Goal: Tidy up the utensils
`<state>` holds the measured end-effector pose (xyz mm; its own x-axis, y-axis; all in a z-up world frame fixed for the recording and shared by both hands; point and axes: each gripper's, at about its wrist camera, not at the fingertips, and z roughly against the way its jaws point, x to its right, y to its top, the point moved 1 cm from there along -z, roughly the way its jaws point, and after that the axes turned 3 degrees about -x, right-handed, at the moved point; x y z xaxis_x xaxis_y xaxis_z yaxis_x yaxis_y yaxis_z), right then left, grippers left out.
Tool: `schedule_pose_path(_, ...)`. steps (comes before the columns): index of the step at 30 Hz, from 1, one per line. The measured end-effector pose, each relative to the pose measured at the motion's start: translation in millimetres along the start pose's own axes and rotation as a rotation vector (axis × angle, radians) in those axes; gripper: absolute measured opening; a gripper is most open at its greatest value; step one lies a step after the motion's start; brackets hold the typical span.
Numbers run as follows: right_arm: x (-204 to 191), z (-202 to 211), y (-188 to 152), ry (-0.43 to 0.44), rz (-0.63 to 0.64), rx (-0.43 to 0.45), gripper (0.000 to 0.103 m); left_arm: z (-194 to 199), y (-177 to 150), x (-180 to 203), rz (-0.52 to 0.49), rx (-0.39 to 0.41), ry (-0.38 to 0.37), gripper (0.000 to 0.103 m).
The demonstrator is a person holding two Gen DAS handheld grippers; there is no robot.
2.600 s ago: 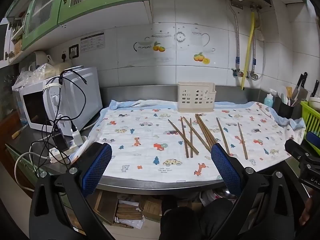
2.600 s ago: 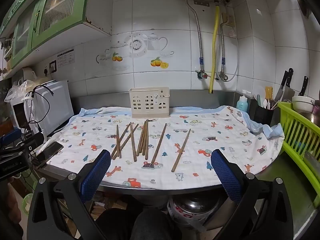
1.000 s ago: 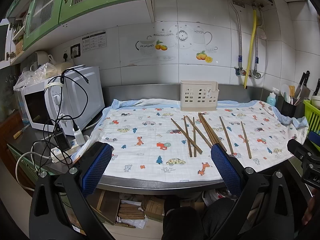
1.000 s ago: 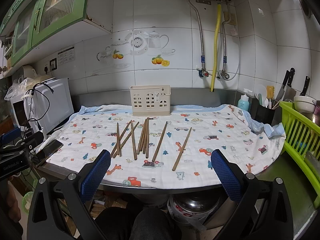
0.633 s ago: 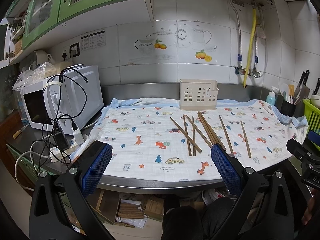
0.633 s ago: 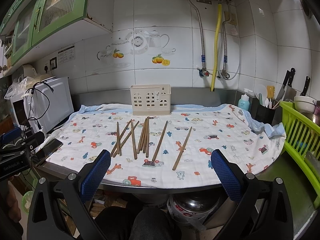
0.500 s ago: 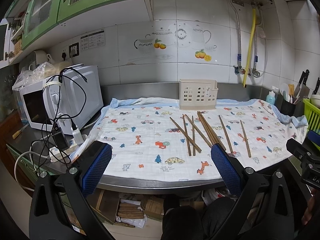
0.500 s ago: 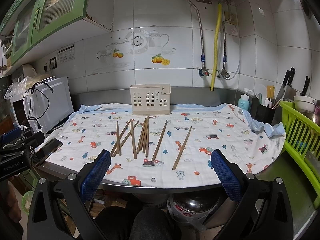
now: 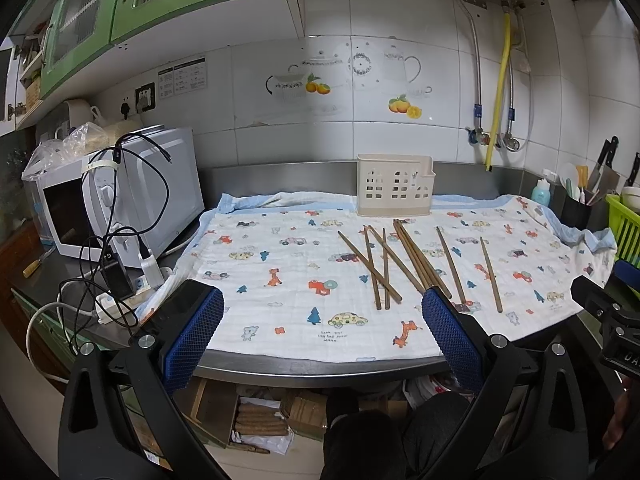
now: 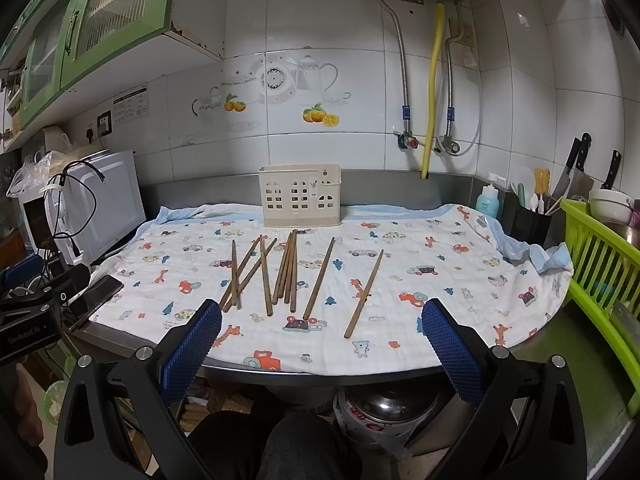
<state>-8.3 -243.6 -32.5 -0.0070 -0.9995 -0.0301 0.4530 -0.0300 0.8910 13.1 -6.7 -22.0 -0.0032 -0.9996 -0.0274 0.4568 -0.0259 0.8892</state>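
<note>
Both of my claws are spread wide and hold nothing: the left claw [image 9: 322, 334] and right claw [image 10: 322, 338] hang at the near edge of the surface [image 10: 320, 376]. Wooden chopsticks [image 10: 290, 276] lie scattered on the patterned cloth [image 10: 440, 280], just in front of the cream utensil holder [image 10: 299, 195], which stands upright.

Loose chopsticks [image 9: 404, 256] before holder [image 9: 394, 185]

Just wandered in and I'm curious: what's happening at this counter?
A person holds two grippers, left and right, both open and empty, short of the counter. Wooden chopsticks lie scattered on a patterned cloth. The beige utensil holder stands behind them. No chopstick has been picked up yet.
</note>
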Motion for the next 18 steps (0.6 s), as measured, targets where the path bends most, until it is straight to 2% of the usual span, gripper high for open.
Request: schedule_pose_path(18, -2, -12, 0, -0.001, 0.008, -0.022, 0.097, -14, 6, -2, -0.006, -0.027, -0.006, 0.098)
